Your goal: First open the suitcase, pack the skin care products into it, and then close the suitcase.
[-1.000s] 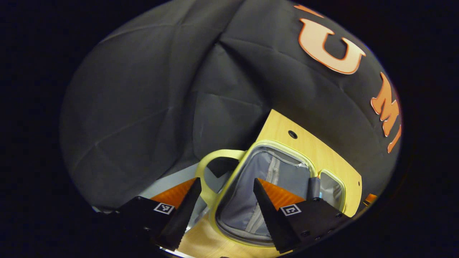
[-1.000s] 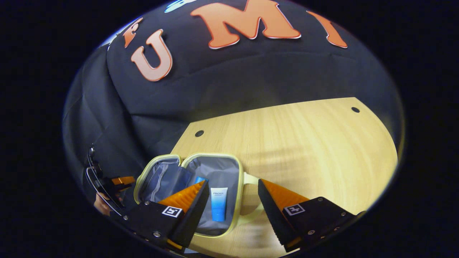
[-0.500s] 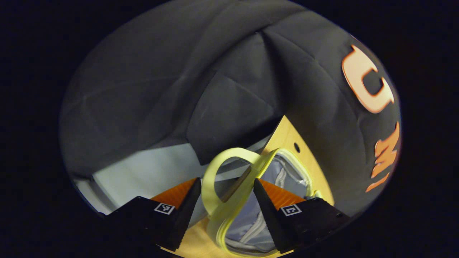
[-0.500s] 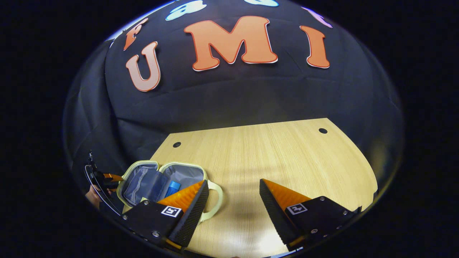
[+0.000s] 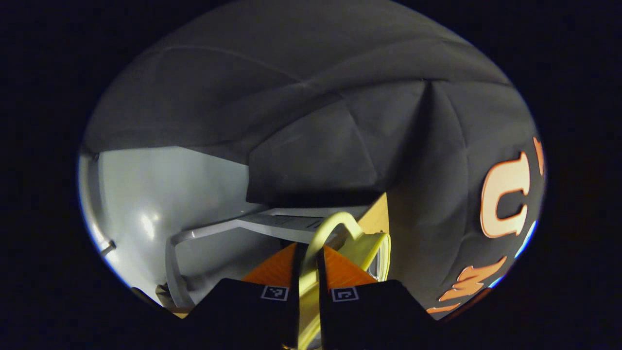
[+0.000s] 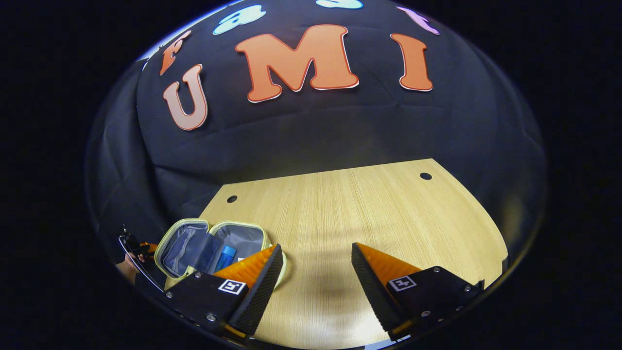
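In the left gripper view my left gripper [image 5: 309, 253] is shut on the pale yellow-green handle [image 5: 335, 221] of the small suitcase [image 5: 378, 249], whose rim stands just beyond the fingers. In the right gripper view the suitcase [image 6: 189, 250] lies open on the wooden table [image 6: 364, 209] at the left, grey lining up, with a blue tube [image 6: 224, 256] inside. My right gripper [image 6: 316, 248] hangs open above the table to the right of the case, with nothing between its fingers. The left gripper [image 6: 146, 249] and a hand [image 6: 127, 268] show at the case's far left edge.
The table has two small dark holes [image 6: 426, 176] [image 6: 232, 199] near its back edge. Black cloth walls close the back and sides. Past the table's left corner I see a grey floor and a white frame [image 5: 204, 233].
My left gripper has closed on the suitcase handle and swung left. My right gripper has pulled back and to the right, away from over the open case.
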`<state>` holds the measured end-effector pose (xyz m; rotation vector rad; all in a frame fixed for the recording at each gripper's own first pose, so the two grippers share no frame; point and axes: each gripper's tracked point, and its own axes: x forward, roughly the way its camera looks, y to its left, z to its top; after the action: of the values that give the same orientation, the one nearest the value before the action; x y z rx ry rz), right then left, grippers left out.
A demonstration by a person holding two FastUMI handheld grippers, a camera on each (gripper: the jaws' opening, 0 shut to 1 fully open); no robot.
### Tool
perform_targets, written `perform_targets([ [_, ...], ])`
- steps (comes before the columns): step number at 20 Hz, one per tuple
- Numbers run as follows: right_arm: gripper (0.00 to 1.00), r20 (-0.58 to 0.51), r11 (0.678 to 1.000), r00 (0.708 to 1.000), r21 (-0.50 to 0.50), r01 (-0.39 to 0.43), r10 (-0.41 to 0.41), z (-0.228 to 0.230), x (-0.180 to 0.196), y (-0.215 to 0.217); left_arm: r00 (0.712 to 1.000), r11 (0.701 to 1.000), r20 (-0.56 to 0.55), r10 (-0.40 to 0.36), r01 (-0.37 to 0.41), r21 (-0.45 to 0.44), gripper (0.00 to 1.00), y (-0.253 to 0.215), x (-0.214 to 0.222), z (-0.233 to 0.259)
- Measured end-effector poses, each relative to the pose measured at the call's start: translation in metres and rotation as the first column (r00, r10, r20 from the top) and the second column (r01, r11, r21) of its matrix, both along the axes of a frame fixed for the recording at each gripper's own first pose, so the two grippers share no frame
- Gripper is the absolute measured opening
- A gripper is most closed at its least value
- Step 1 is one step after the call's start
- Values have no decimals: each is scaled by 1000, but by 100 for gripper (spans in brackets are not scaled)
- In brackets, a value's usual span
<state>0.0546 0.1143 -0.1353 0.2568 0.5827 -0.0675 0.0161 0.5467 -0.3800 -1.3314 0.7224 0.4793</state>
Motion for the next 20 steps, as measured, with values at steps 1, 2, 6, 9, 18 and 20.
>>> perform_targets([
  [1,91,0,1000,1000,2,-2,2,0,-1,-1,999,999,36,-11,10,33,18,7,-1,9],
  [2,91,0,1000,1000,6,-4,4,-1,-1,-3,998,996,58,-20,15,85,18,13,-1,17],
  [6,91,11,1000,1000,12,-24,24,1,3,-6,988,980,135,-78,51,192,2,-5,22,70],
  [9,91,42,999,998,13,-44,44,10,7,-10,972,966,193,-137,87,245,2,-18,30,119],
  [18,91,115,998,991,20,-64,61,24,20,-38,901,861,240,-362,225,456,2,-86,58,232],
  [20,91,130,997,989,14,-74,72,27,21,-44,876,839,256,-409,250,484,2,-114,58,258],
])
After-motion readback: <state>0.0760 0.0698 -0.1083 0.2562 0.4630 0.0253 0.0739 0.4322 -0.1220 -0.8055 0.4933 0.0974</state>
